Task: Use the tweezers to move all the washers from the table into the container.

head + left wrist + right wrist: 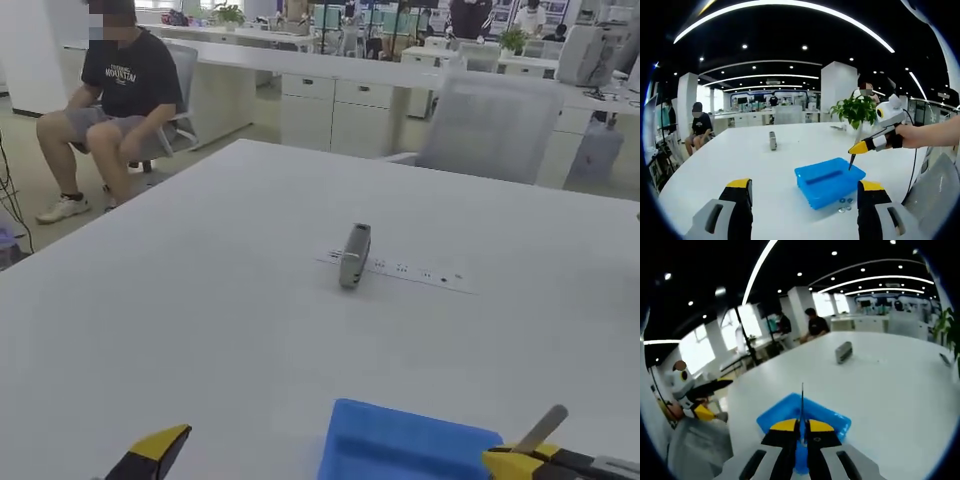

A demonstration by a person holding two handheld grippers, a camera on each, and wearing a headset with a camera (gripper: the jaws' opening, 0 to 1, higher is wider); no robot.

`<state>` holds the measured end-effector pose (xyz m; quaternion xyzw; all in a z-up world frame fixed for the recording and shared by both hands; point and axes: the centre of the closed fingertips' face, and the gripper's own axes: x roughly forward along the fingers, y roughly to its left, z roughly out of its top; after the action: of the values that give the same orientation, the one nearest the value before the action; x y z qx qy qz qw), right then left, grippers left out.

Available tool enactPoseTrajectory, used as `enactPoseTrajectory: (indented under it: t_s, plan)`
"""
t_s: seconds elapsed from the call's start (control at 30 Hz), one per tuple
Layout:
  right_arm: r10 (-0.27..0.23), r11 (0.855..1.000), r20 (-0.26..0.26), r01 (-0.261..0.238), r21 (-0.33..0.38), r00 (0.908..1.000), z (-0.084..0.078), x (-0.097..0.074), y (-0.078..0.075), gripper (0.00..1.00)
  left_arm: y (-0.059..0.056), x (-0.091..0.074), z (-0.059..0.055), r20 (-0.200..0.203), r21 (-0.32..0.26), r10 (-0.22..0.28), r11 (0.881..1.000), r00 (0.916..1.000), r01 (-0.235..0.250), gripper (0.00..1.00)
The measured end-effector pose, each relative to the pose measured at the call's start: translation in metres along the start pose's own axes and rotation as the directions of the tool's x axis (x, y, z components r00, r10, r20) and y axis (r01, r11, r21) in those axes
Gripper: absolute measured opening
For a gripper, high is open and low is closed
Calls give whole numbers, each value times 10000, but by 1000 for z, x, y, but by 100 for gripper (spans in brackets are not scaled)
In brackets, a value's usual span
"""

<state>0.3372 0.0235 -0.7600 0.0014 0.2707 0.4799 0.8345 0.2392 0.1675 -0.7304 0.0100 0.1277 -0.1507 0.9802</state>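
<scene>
While my right claw (pixel 801 424) pinches thin metal tweezers (pixel 801 399) over the blue plastic container (pixel 774 416), my left claw (pixel 805 184) gapes beside small metal washers (pixel 842 201).

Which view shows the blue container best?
The left gripper view: the whole container with washers beside it. The head view crops it at the frame bottom; the right gripper view has the right tool covering part.

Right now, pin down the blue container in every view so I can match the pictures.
Head view: blue container at the bottom edge, right of centre, cut off by the frame.
Left gripper view: blue container just right of centre, low in the picture.
Right gripper view: blue container at lower centre, beyond the right claw shut on the tweezers.
Shared landmark: the small grey device lying beyond it in all three.
</scene>
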Motion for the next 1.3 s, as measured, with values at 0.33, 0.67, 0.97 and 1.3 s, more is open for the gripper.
enactPoseTrajectory:
  t_s: [0.33,0.67,0.97,1.3]
  plan:
    - [-479,9941,-1083,368,-1023,9930,-22,21,-11,3,-1,-1,5,298,-265,-57,9996,9995,65,87]
    - [-575,9936,-1145,457,-1036,9918,-27,26,-17,3,-2,0,9,543,-466,-181,9987,9984,207,87]
    - [-572,9930,-1199,441,-1096,9911,-31,27,-19,3,-2,0,9,605,-592,-166,9980,9980,202,86]
    - [-525,9896,-1293,342,-1400,9902,-36,29,-19,4,3,0,7,610,-785,-57,9969,9981,105,87]
